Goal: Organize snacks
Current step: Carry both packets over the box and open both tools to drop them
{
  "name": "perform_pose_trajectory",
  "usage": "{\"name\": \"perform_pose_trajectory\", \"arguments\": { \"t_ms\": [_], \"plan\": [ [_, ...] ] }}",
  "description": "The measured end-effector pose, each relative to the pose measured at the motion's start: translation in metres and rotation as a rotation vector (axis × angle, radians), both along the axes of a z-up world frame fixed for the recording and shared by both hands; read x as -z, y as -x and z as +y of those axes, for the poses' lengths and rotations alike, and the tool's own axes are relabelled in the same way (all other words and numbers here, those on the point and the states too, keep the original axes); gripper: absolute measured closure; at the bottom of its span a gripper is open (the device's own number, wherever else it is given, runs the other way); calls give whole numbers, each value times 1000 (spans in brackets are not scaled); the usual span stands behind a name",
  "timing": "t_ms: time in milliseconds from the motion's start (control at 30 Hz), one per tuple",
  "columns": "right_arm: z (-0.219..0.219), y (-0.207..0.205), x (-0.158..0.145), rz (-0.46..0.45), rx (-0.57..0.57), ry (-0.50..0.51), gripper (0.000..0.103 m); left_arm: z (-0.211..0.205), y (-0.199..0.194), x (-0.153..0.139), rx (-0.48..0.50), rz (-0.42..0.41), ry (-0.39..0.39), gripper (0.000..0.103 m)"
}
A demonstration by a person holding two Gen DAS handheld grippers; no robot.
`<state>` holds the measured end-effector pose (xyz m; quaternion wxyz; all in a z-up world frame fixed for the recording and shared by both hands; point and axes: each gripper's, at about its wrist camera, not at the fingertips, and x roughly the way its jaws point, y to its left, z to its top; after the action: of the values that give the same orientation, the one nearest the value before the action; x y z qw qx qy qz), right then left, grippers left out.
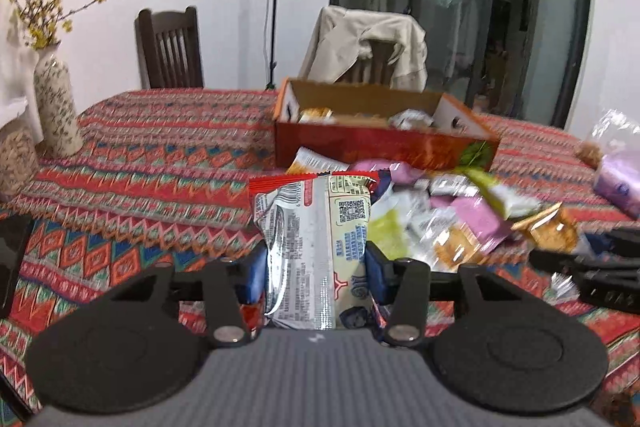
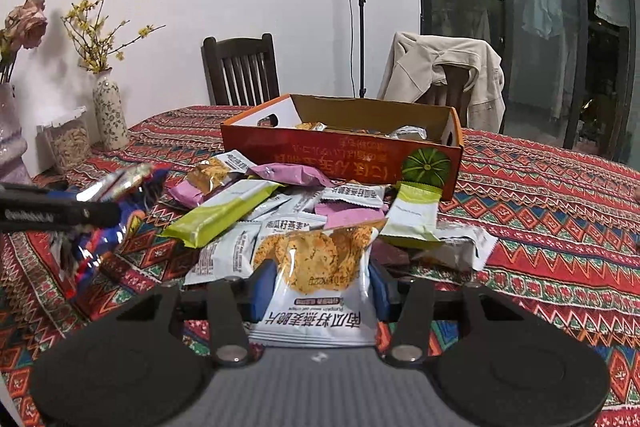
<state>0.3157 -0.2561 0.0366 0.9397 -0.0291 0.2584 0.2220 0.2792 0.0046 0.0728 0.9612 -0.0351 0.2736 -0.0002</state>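
Observation:
My left gripper (image 1: 316, 267) is shut on a silver and red snack packet (image 1: 312, 239), held upright above the patterned tablecloth. My right gripper (image 2: 316, 287) is shut on a white cracker packet (image 2: 316, 283) with round crackers showing through its window. A heap of snack packets (image 2: 280, 203), pink, green and white, lies on the cloth in front of an open orange cardboard box (image 2: 344, 155); in the left wrist view the orange box (image 1: 380, 143) holds a few packets. The left gripper (image 2: 60, 211) with its packet shows at the left edge of the right wrist view.
A patterned vase (image 2: 109, 115) with yellow blossoms and a jar (image 2: 70, 143) stand at the table's left edge. Two dark wooden chairs (image 2: 240, 67) sit behind the table, one draped with a beige jacket (image 2: 448, 67). A clear bag (image 1: 616, 163) lies at the far right.

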Motion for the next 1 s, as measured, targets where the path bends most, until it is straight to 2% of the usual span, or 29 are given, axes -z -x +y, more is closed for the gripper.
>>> {"name": "perform_pose_trajectory", "arguments": {
  "t_ms": [100, 233, 333, 400, 533, 600, 700, 767, 867, 900, 933, 1000],
  "plan": [
    [-8, -4, -5, -1, -8, -37, 55, 1, -20, -20, 41, -37, 24, 54],
    [-17, -27, -20, -32, -24, -70, 55, 5, -70, -56, 89, -105, 21, 54],
    [-20, -58, -37, -64, -29, -77, 55, 9, -126, -75, 99, -109, 8, 54],
    [-21, -89, -51, -70, -38, -93, 55, 11, -173, -79, 88, -66, 6, 54],
    [-13, -178, -60, -5, -47, -111, 55, 13, -255, -63, 41, 26, -42, 54],
    [-4, -220, -56, 48, -35, -87, 55, 13, -289, -50, 1, 76, -73, 54],
    [13, -277, -47, 75, 12, -7, 55, 14, -319, -30, -11, 134, -103, 54],
    [22, -316, -40, 116, 43, 21, 55, 14, -329, -16, -2, 166, -115, 53],
    [36, -357, -24, 139, 100, 106, 53, 10, -326, -3, 30, 163, -157, 48],
    [39, -365, -19, 143, 114, 129, 50, 9, -324, 0, 46, 162, -162, 45],
    [42, -375, -14, 155, 125, 148, 41, 9, -323, 1, 63, 164, -160, 43],
    [43, -381, -12, 156, 144, 154, 38, 10, -319, 2, 79, 170, -143, 38]
  ]
}}
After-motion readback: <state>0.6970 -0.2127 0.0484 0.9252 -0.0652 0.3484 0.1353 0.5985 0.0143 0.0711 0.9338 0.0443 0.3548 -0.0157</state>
